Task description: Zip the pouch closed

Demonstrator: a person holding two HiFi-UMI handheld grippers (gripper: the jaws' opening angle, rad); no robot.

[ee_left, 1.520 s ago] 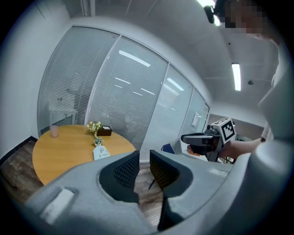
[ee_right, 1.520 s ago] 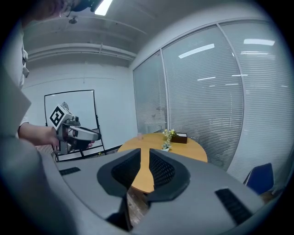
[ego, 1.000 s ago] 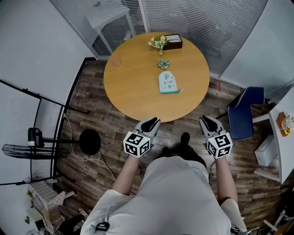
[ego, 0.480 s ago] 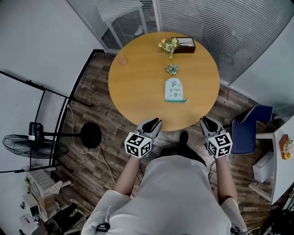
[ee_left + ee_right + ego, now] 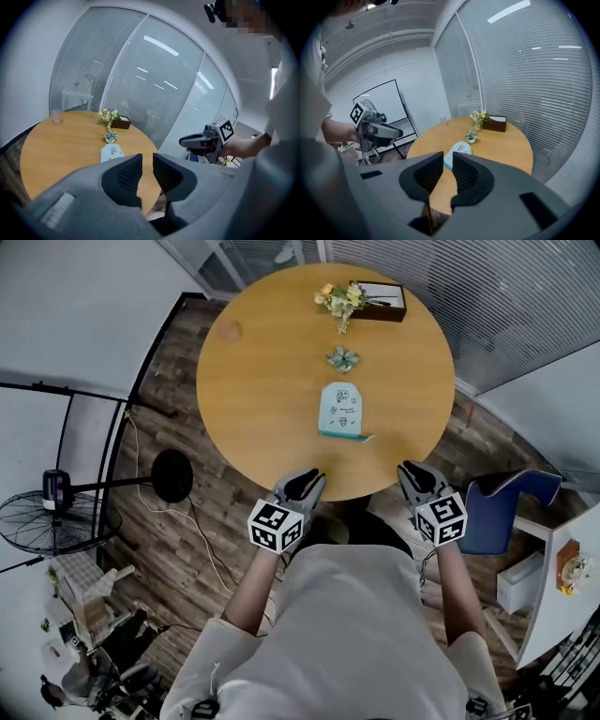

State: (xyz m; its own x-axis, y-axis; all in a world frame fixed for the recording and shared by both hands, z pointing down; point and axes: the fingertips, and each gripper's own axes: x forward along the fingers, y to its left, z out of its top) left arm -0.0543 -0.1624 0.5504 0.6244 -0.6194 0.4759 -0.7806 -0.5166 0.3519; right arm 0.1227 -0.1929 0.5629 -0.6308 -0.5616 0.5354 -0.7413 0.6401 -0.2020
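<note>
A pale teal pouch (image 5: 340,411) with cartoon prints lies flat on the round wooden table (image 5: 262,399), toward its near right side. Both gripper views also show the pouch (image 5: 111,152) (image 5: 459,151), lying beyond the jaws. My left gripper (image 5: 309,480) hovers at the table's near edge, left of the pouch and short of it. My right gripper (image 5: 411,471) is at the edge to the pouch's right. Each gripper's (image 5: 147,160) (image 5: 447,158) jaws stand a narrow gap apart with nothing between them.
A small potted plant (image 5: 342,358), a flower bunch with a dark box (image 5: 375,299) and a pink cup (image 5: 230,331) stand farther back on the table. A blue chair (image 5: 497,507) is at the right, a fan (image 5: 47,521) and a round stand base (image 5: 172,474) at the left.
Both grippers have moved forward and down to the table's near edge. The table and the pouch now lie closer in the head view.
</note>
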